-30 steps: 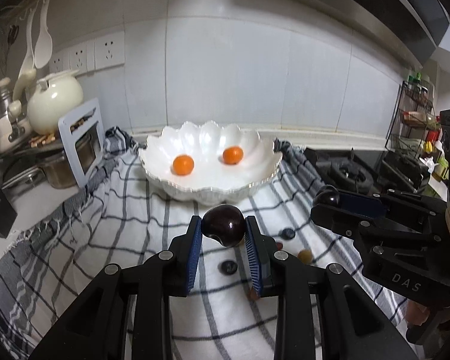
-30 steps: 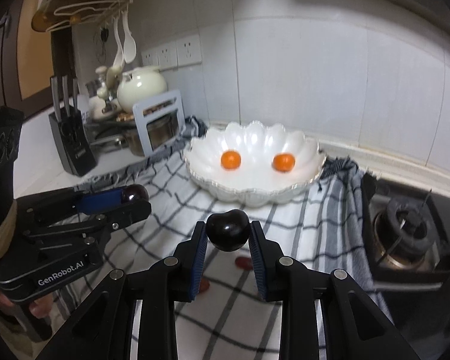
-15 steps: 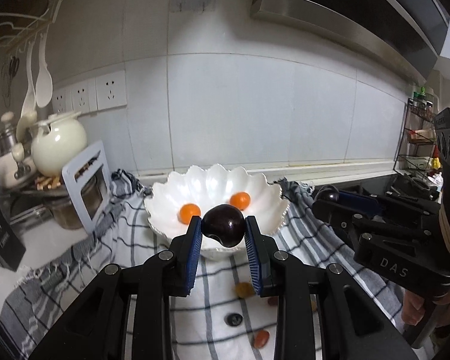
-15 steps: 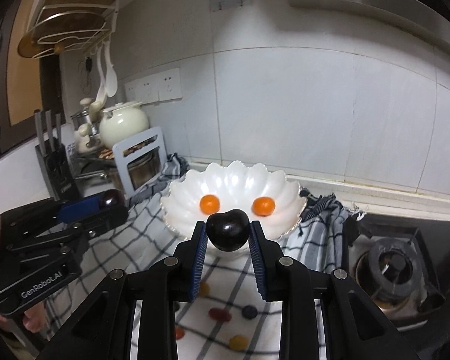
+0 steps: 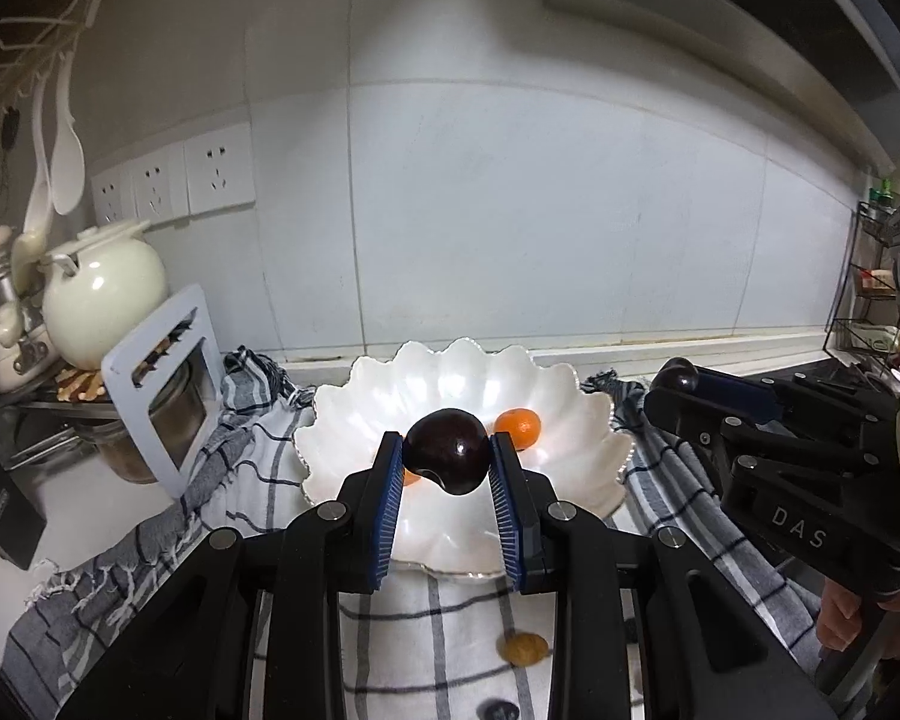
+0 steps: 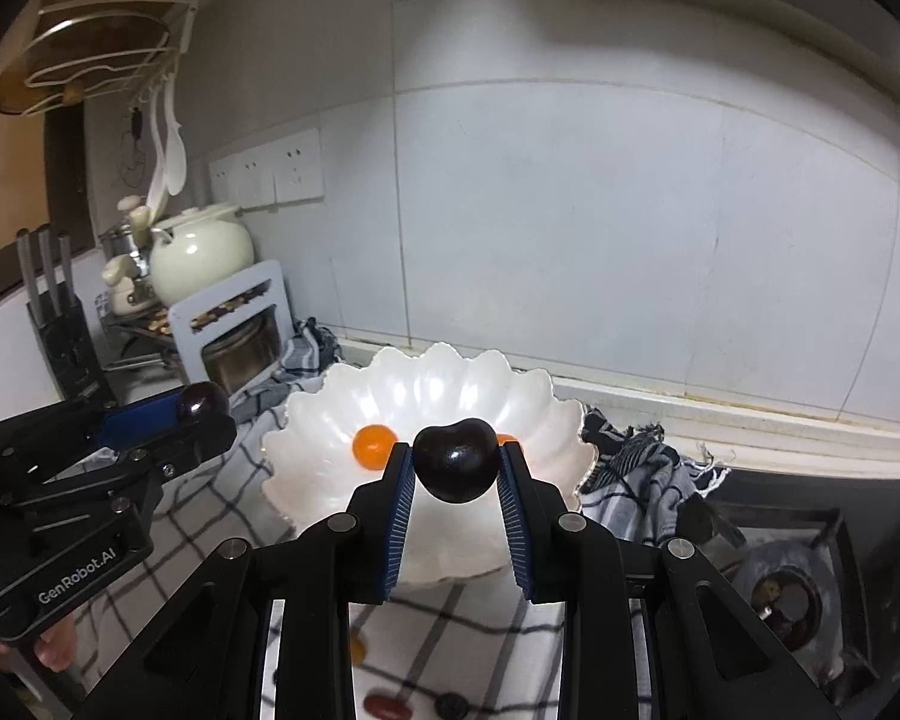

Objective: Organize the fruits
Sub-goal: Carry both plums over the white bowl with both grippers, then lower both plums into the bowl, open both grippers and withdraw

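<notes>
Both cherry-gripping grippers (image 5: 447,459) (image 6: 457,468) neared bowl (image 5: 576,402).

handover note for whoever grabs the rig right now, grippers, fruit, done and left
Left gripper: jaws shut on a dark cherry, held in front of the white bowl.
Right gripper: jaws shut on another dark cherry, also before the bowl.
Done: two orange fruits in the bowl.
Left: drop both cherries in, then collect the small fruits on the checked cloth.

Bench under a checked cloth

The bench (image 5: 90,516) carries a checked cloth (image 5: 426,630); on the cloth sit a white scalloped bowl (image 5: 570,414) and loose small fruits (image 5: 525,648), with a knife block (image 6: 66,342) on the bare bench.
</notes>
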`<state>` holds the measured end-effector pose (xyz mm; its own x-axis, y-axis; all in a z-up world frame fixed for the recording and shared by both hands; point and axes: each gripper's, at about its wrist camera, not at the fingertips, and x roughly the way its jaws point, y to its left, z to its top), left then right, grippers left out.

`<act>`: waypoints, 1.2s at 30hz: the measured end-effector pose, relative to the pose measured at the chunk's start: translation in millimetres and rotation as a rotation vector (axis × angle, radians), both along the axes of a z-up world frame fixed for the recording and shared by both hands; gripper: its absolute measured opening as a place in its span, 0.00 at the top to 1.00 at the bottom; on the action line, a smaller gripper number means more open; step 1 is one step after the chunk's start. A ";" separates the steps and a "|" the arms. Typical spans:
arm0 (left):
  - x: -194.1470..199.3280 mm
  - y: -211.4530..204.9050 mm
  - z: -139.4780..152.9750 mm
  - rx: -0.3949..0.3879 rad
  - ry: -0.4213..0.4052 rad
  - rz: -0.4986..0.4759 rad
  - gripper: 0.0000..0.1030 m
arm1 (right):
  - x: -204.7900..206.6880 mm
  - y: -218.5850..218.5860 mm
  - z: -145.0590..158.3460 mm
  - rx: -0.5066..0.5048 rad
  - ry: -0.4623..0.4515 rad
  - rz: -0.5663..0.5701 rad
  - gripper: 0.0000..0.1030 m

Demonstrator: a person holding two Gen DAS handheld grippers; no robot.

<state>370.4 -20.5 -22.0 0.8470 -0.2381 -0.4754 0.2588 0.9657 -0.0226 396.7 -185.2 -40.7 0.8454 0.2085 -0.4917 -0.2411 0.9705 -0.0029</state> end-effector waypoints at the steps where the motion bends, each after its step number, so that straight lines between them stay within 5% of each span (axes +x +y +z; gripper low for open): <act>1: 6.6 -0.6 -1.4 -0.001 0.011 0.002 0.72 | 5.5 0.5 -1.4 -0.009 0.005 -0.002 0.71; 10: 57.6 -6.1 -20.8 -0.026 0.145 -0.003 0.72 | 47.9 4.5 -13.4 -0.052 0.076 0.003 0.71; 23: 113.4 -12.9 -64.3 0.033 0.319 0.024 0.72 | 95.8 11.2 -53.3 -0.131 0.197 0.000 0.71; 36: 133.0 -20.1 -87.4 0.095 0.401 0.034 0.71 | 127.8 9.7 -85.2 -0.100 0.333 0.013 0.71</act>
<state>503.4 -40.7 -109.5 0.5971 -0.1525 -0.7875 0.2152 0.9762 -0.0258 524.5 -175.5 -125.9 0.6324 0.1547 -0.7590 -0.2569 0.9663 -0.0170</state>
